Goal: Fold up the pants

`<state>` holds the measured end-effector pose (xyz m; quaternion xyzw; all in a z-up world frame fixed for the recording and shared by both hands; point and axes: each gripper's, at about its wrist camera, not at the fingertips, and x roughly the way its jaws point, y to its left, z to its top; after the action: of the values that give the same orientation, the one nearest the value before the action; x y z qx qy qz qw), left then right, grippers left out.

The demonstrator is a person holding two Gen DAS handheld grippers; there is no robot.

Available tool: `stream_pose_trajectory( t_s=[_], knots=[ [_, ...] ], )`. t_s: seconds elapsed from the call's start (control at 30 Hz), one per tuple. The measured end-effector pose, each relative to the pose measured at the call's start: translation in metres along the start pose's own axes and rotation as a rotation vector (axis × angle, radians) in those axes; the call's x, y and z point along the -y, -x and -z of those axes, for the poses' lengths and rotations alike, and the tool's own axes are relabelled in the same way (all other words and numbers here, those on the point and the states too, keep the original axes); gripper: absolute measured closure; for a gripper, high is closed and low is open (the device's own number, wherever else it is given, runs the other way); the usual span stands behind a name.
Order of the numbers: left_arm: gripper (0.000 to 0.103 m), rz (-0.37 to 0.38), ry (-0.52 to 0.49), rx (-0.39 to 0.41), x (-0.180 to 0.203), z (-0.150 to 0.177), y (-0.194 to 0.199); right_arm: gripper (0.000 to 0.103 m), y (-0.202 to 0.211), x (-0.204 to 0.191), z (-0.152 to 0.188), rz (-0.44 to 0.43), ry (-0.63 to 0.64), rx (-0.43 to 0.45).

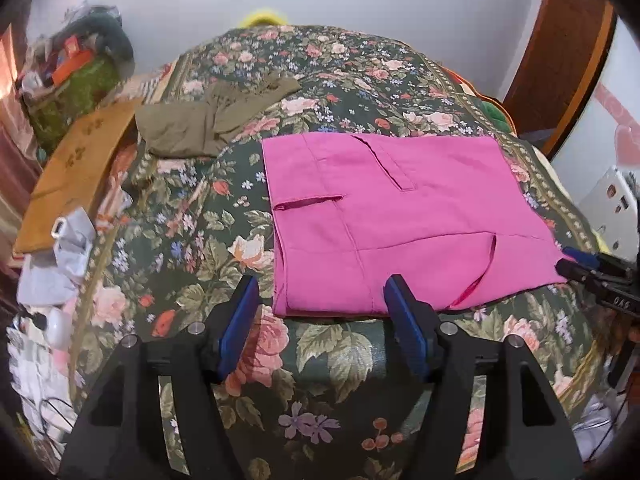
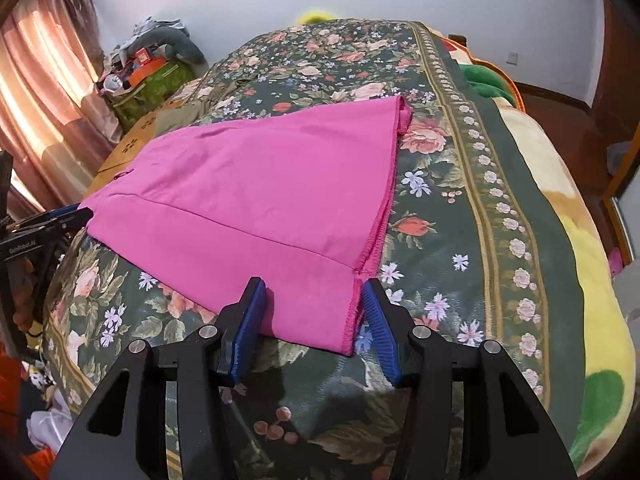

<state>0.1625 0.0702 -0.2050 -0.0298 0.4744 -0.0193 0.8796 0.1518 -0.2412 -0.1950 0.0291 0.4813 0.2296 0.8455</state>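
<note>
The pink pants (image 1: 400,220) lie folded flat on the flowered bedspread (image 1: 320,380), their near edge along the front edge of the bed, well short of the far end where an olive garment (image 1: 200,128) is bunched toward the left side.

Both claws stand apart and hold nothing. The left gripper (image 1: 324,300) straddles the near left corner of the pants, one blue pad over the cloth edge, the other out on the bedspread. The right gripper (image 2: 316,304) straddles the near right corner (image 2: 348,340), where the hems come down to a point.

What worries me: the pants are stacked in several layers, and a pinch at either corner could take only the top one, so the stack would peel apart when lifted. The right corner is narrow and the stitched hem (image 2: 380,220) curls a little; the pads may close beside it and catch the bedspread instead. If one side goes up ahead of the other, the fold will skew.

The cloth looks thin, smooth and limp, with straight seams and slit pocket openings (image 1: 308,202). The bedspread seems thicker, woven and faintly glossy, soft enough to bunch under a pad. The pads are ribbed plastic or rubber on rigid black arms.
</note>
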Motion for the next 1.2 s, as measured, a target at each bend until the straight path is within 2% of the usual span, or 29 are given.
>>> stream_pose_trajectory(
  t_s=[0.1, 0.2, 0.3, 0.6, 0.9, 1.2],
  knots=[
    [0.037, -0.005, -0.016, 0.010, 0.001, -0.008, 0.005, 0.056, 0.000, 0.001, -0.006, 0.001, 0.001, -0.016],
    [0.037, -0.027, -0.037, 0.045, 0.003, -0.020, 0.012, 0.056, 0.005, 0.001, -0.014, 0.011, 0.013, 0.004],
    [0.037, -0.015, -0.033, 0.070, 0.002, -0.035, 0.015, 0.056, 0.010, 0.003, -0.026, 0.010, 0.016, 0.032],
    [0.036, -0.056, -0.051, 0.099, -0.010, -0.087, -0.003, 0.056, 0.008, 0.016, -0.075, 0.040, 0.041, 0.113],
    [0.035, -0.049, -0.023, 0.023, -0.029, -0.120, -0.057, 0.056, -0.023, 0.047, -0.110, 0.054, -0.009, 0.111],
    [0.035, 0.012, 0.029, -0.092, -0.044, -0.133, -0.115, 0.056, -0.071, 0.075, -0.139, 0.032, -0.056, 0.056]
  ],
)
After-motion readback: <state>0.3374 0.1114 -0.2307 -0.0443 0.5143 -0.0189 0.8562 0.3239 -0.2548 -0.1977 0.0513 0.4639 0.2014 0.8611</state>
